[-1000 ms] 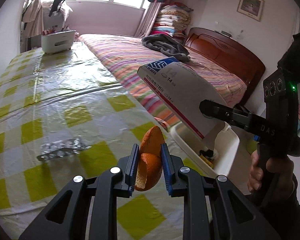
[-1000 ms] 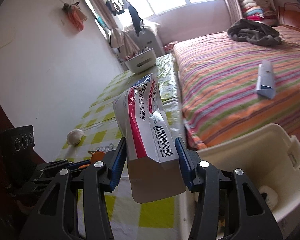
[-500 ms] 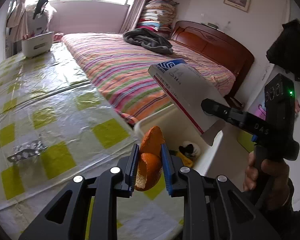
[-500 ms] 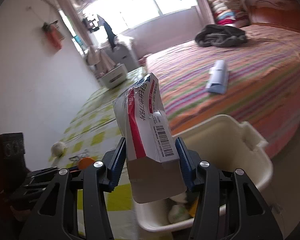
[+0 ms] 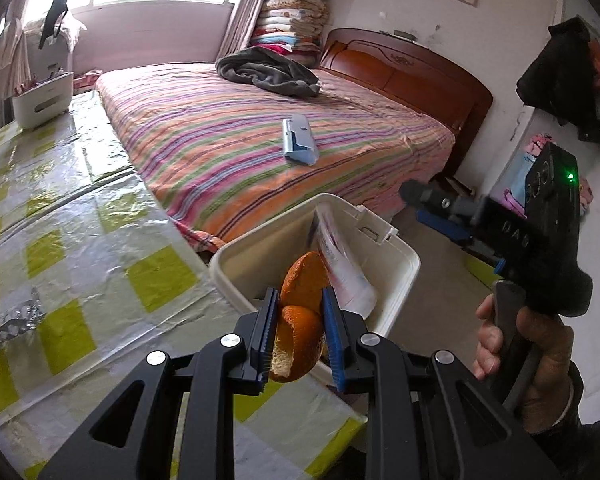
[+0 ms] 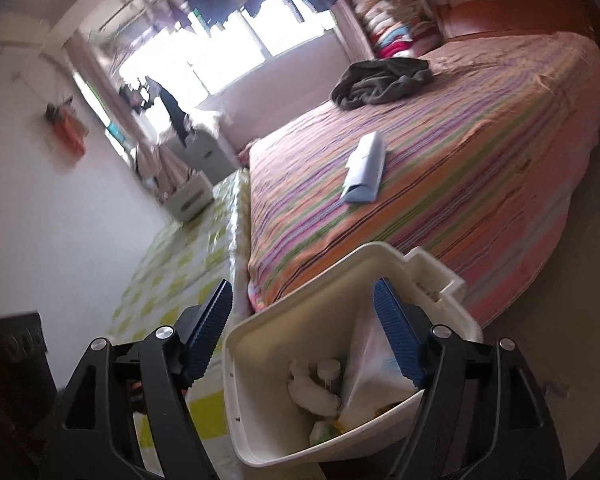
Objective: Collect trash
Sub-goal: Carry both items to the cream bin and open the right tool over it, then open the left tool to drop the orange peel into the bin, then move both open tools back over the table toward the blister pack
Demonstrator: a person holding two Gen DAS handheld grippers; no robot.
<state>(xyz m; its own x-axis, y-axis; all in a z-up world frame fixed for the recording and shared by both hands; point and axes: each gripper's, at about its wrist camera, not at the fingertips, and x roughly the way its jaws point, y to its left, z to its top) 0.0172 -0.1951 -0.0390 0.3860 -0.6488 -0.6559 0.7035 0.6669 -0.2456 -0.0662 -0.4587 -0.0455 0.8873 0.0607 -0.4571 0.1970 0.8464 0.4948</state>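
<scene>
Since my right gripper has just been opening above the white bin, its jaws are standing apart with nothing between them, and the medicine box is lying inside against the bin's wall. I am keeping the left gripper clamped on the orange peel, poised at the rim so it can drop next.

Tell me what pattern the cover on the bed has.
The bed cover has thin multicoloured stripes: pink, orange, green and purple. It shows best in the left wrist view.
</scene>
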